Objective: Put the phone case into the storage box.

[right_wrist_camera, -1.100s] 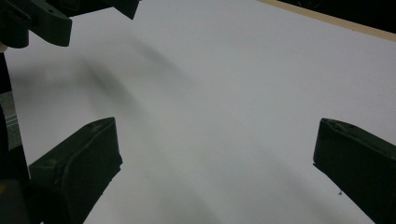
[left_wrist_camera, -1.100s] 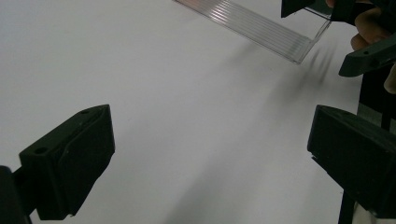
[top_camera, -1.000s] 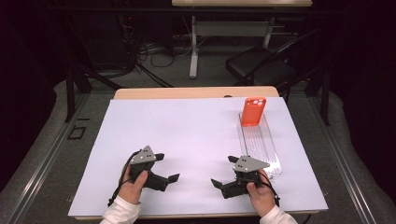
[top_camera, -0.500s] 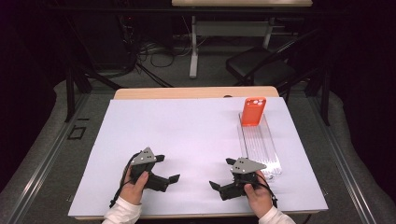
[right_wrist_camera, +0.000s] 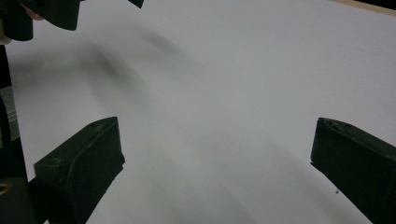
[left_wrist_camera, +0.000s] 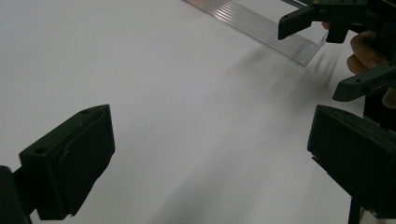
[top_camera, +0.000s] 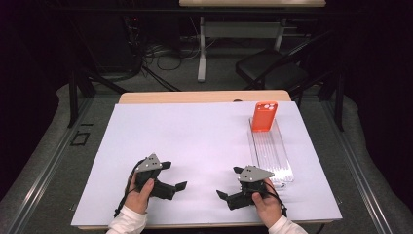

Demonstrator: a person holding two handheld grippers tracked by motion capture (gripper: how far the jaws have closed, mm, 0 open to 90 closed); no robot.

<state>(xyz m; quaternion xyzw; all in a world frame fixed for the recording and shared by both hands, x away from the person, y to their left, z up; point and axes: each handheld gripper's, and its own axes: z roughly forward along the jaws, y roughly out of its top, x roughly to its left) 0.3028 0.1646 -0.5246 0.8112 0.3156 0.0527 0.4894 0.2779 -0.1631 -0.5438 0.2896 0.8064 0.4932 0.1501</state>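
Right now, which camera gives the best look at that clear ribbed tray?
The high view: the clear ribbed tray lies there whole, with the orange phone standing at its far end. The left gripper view catches just a corner of it.

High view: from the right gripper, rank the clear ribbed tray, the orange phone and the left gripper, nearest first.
From the right gripper:
1. Clear ribbed tray, its near end just beside the gripper, on its right.
2. Left gripper, across the white sheet on the left.
3. Orange phone, upright at the tray's far end.
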